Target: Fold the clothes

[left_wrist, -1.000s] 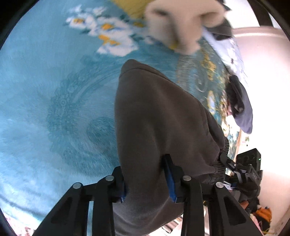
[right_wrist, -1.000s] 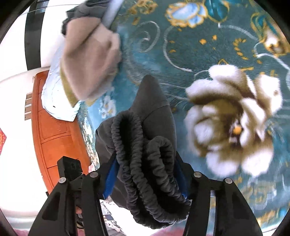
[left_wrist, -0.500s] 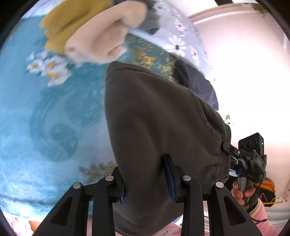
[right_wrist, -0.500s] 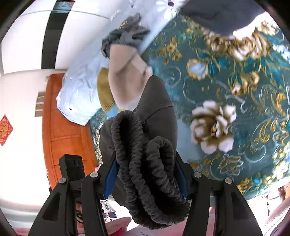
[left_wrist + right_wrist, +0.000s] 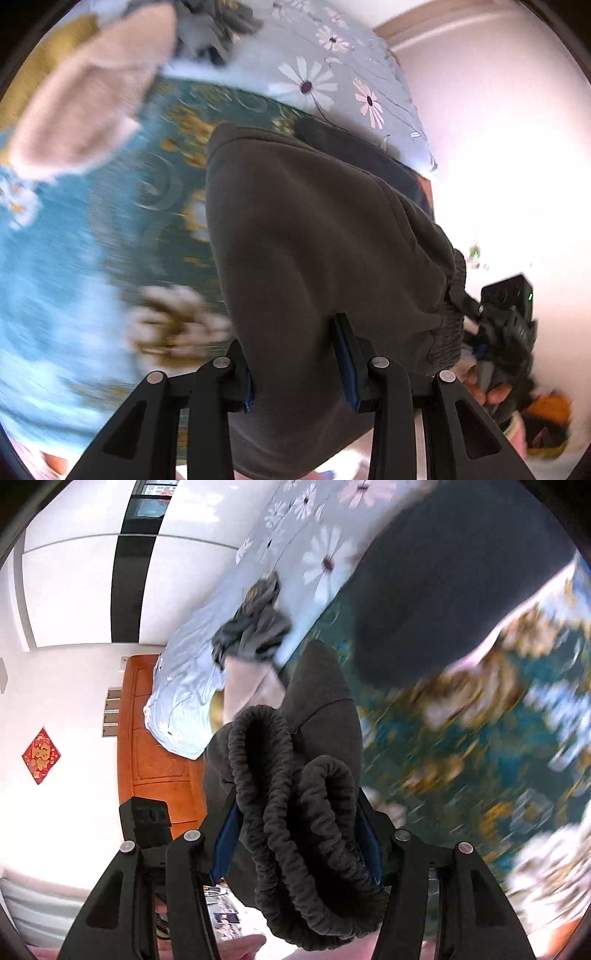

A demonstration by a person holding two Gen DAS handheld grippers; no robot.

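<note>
Both jaws clamped on grey trousers [image 5: 317,236]

Both of your hands have lifted and swung the garment toward the head of the bed.

Your left gripper [image 5: 295,363] and right gripper [image 5: 297,843] have carried the dark grey trousers [image 5: 314,236] up off the teal floral blanket [image 5: 74,258], which now blurs farther below. The daisy-print sheet [image 5: 332,74], only a sliver a second ago, now spreads wide across both views. The beige garment [image 5: 85,103] has slid to the left view's upper left, and the wooden headboard [image 5: 155,746] and the navy garment [image 5: 443,590] now show large in the right view.
</note>
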